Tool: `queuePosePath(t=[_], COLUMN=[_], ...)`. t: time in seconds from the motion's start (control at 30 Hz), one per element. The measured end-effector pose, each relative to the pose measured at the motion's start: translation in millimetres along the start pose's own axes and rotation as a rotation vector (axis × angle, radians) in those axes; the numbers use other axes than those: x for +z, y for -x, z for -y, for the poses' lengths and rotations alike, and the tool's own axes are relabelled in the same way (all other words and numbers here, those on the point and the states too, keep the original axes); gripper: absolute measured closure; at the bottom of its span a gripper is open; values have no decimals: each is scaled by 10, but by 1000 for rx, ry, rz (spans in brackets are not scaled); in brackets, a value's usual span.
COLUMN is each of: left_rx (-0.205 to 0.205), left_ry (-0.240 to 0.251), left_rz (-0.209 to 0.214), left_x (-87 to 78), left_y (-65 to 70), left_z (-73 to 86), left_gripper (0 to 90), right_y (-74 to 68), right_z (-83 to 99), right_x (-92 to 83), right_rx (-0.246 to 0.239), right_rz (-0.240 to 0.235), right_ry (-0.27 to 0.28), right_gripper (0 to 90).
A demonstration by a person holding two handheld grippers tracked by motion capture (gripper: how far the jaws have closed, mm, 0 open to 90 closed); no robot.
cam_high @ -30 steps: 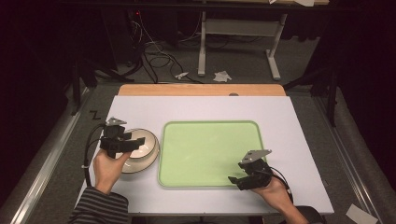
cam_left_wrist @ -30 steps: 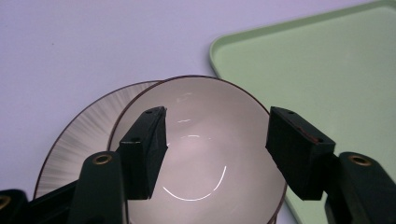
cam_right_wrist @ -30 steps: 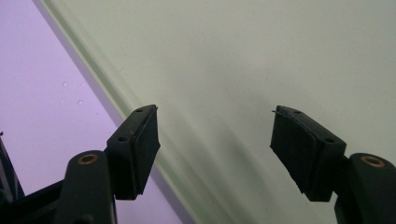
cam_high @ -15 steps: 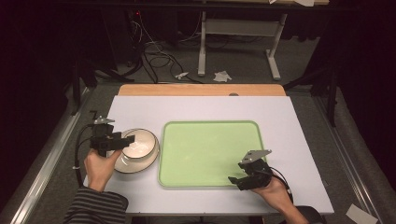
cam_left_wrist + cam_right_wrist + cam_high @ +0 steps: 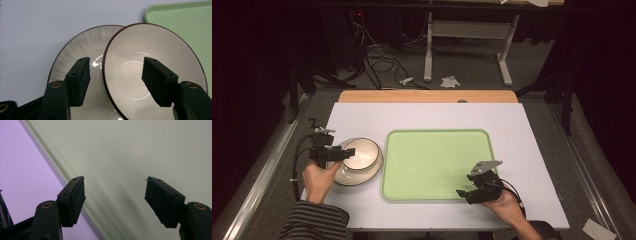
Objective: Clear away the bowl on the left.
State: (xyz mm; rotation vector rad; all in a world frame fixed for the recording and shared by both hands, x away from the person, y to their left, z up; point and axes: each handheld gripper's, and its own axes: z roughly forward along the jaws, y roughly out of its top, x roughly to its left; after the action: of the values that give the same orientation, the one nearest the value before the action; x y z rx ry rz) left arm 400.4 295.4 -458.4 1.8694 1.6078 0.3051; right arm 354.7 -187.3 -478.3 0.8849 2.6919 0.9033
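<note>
Two cream dishes sit at the table's left, beside the green tray (image 5: pixel 437 160). A dark-rimmed bowl (image 5: pixel 140 42) lies tilted in a wider dish with a streaked rim (image 5: pixel 77 45); in the high view they read as one stack (image 5: pixel 362 160). My left gripper (image 5: pixel 116 62) is open and straddles the bowl's near rim, one jaw over the wider dish and the other inside the bowl. It points right from the stack's left edge (image 5: pixel 347 152). My right gripper (image 5: pixel 115 180) is open and hangs over the tray's front right edge (image 5: pixel 465 193).
The white table top (image 5: pixel 427 117) has a wooden strip (image 5: pixel 427 96) along its far edge. The tray (image 5: pixel 140 150) holds nothing. Cables and a desk frame (image 5: pixel 462 45) are on the floor beyond. Metal rails (image 5: pixel 267 175) run along both sides of the table.
My left hand and gripper have drawn back a little to the left, from over the dishes to their left rim. The right gripper has not moved.
</note>
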Motion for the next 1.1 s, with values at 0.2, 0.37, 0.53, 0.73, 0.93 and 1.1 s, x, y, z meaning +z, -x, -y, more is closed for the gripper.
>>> queuePosePath(t=[0.2,0.37,0.53,0.73,0.93,1.1], left_rx=[1,-7,-20,-16,-14,-25], left_ry=[-46,-65,-75,-92,-111,-125], left_rz=[-10,-2,3,-22,-27,-18], left_x=[71,120,194,245,268,284], left_y=[3,3,0,0,-25,-45], left_z=[3,1,3,10,12,11], left_gripper=[442,493,570,636,707,759], right_y=[5,-1,-1,-4,0,2], right_z=[1,0,2,1,2,3], right_x=[4,5,7,16,18,22], right_rx=[-12,-3,-5,-6,-4,-4], right_rz=[1,1,2,2,4,3], right_ry=[-2,1,-2,-4,-9,-7], right_gripper=[337,338,338,338,338,337])
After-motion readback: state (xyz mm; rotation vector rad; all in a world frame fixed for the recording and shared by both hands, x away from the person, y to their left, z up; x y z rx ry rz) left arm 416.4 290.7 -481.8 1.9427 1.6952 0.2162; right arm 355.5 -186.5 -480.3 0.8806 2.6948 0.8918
